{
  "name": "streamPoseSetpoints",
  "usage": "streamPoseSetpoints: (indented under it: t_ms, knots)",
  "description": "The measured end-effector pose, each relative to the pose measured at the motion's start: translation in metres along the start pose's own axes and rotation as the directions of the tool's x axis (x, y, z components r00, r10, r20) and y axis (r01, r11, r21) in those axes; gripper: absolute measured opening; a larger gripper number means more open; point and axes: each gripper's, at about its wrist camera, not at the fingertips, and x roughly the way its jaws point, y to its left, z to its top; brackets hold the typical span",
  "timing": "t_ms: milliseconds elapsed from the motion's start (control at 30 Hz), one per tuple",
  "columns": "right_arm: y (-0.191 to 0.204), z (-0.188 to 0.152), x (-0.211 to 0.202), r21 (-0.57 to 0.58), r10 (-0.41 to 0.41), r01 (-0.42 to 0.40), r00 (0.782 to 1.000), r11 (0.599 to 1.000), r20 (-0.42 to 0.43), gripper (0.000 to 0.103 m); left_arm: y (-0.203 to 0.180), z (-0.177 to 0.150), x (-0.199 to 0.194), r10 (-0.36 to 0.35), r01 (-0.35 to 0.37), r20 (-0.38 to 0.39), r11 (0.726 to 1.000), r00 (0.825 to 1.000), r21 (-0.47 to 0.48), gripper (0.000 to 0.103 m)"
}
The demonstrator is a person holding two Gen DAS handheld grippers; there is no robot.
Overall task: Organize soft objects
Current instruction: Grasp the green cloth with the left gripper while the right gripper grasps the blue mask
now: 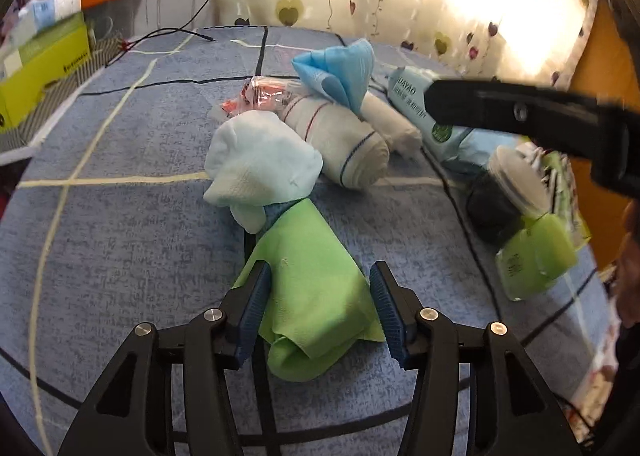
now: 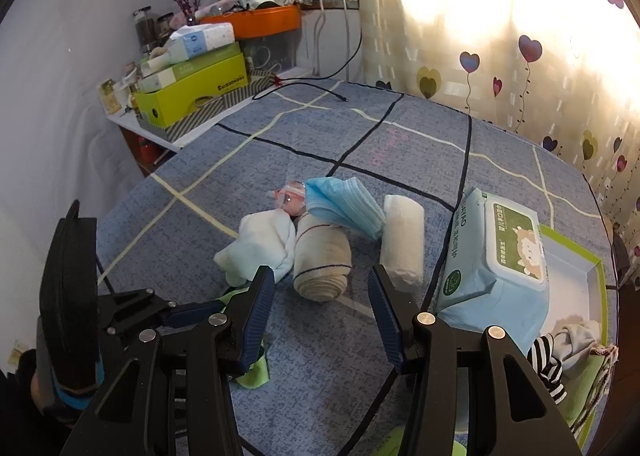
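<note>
A green cloth [image 1: 312, 296] lies on the blue bedspread between the fingers of my open left gripper [image 1: 320, 296], which straddles it without closing. Beyond it lie pale blue-white socks [image 1: 260, 164], a rolled beige sock [image 1: 344, 140], a white roll [image 1: 390, 120] and blue face masks [image 1: 340, 68]. My right gripper [image 2: 322, 304] is open and empty, hovering above the bed in front of the beige roll [image 2: 322, 260] and the white roll [image 2: 402, 242]. The socks [image 2: 264, 244] and masks [image 2: 344, 204] also show in the right wrist view.
A blue wet-wipes pack [image 2: 496, 256] lies at the right, beside a green-rimmed box [image 2: 576, 268] holding striped and white cloths. A dark jar [image 1: 504, 188] and green bottle [image 1: 536, 256] lie right. Boxes and an orange tray [image 2: 264, 20] stand on a side shelf at the left.
</note>
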Motion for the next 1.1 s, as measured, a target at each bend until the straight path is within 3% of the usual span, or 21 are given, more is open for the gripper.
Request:
streamPoseSetpoints:
  t_ms: [67,100,133,233,567,833,1000,1100]
  knots:
    - [-0.002,0.001,0.001,0.004,-0.006,0.006,1.000,1.000,-0.002,0.048,-0.002,0.000,0.001,0.018,-0.018,0.004,1.000,1.000,-0.002,0.050]
    - [-0.002,0.002,0.002,0.003,-0.008,0.008,1.000,1.000,-0.001,0.048,0.000,0.000,0.001,0.032,-0.032,0.008,0.999,0.999,-0.010,0.043]
    - [-0.003,0.003,0.002,0.002,-0.008,0.008,1.000,1.000,-0.001,0.048,0.001,0.000,0.001,0.059,-0.059,0.008,0.998,0.998,-0.012,0.021]
    - [-0.003,0.007,0.006,0.004,-0.020,0.020,1.000,1.000,-0.004,0.048,0.015,0.000,-0.002,0.024,-0.023,0.013,0.998,1.000,-0.063,0.010]
    - [0.001,0.034,0.043,0.007,-0.060,0.061,0.998,0.998,-0.034,0.048,0.046,0.003,-0.030,-0.054,0.070,0.116,0.988,0.992,-0.137,0.009]
    - [0.005,0.049,0.075,-0.008,-0.113,0.113,0.992,0.994,-0.058,0.049,0.054,0.001,-0.030,-0.116,0.134,0.121,0.979,0.986,-0.151,0.009]
    - [0.006,0.054,0.081,-0.037,-0.178,0.176,0.983,0.984,-0.045,0.057,0.057,0.001,-0.025,-0.132,0.150,0.116,0.976,0.984,-0.159,0.009]
    - [0.003,0.058,0.090,-0.042,-0.168,0.166,0.984,0.985,-0.054,0.058,0.059,0.003,-0.020,-0.142,0.160,0.112,0.973,0.983,-0.164,0.009]
